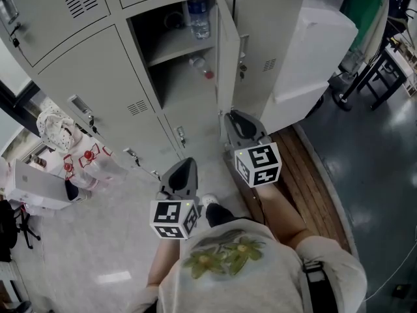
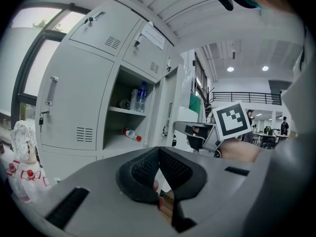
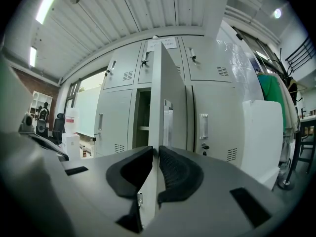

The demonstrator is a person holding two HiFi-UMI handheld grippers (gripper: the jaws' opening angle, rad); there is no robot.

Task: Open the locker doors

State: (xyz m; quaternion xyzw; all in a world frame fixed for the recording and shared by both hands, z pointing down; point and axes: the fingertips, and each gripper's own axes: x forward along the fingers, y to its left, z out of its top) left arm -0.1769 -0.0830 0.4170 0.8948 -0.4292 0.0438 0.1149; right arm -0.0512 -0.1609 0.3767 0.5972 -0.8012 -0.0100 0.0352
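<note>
A bank of grey lockers fills the head view. One tall locker door [image 1: 227, 57] stands swung out, edge-on toward me, and its compartment [image 1: 176, 51] shows a shelf with an upright water bottle [image 1: 199, 17] and a bottle lying below [image 1: 202, 67]. My right gripper [image 1: 229, 117] is shut on the lower free edge of this door; in the right gripper view the door edge [image 3: 160, 107] runs straight between the two pads of the right gripper [image 3: 155, 151]. My left gripper [image 1: 186, 163] hangs lower left, shut and empty, its tips touching in the left gripper view [image 2: 159, 149].
Closed locker doors with handles [image 1: 81, 109] stand left of the open one, another at its right [image 1: 267, 44]. A white board [image 1: 313, 57] leans against the lockers at right. Plastic bags [image 1: 71, 149] lie at the left. Dark furniture [image 1: 378, 70] stands far right.
</note>
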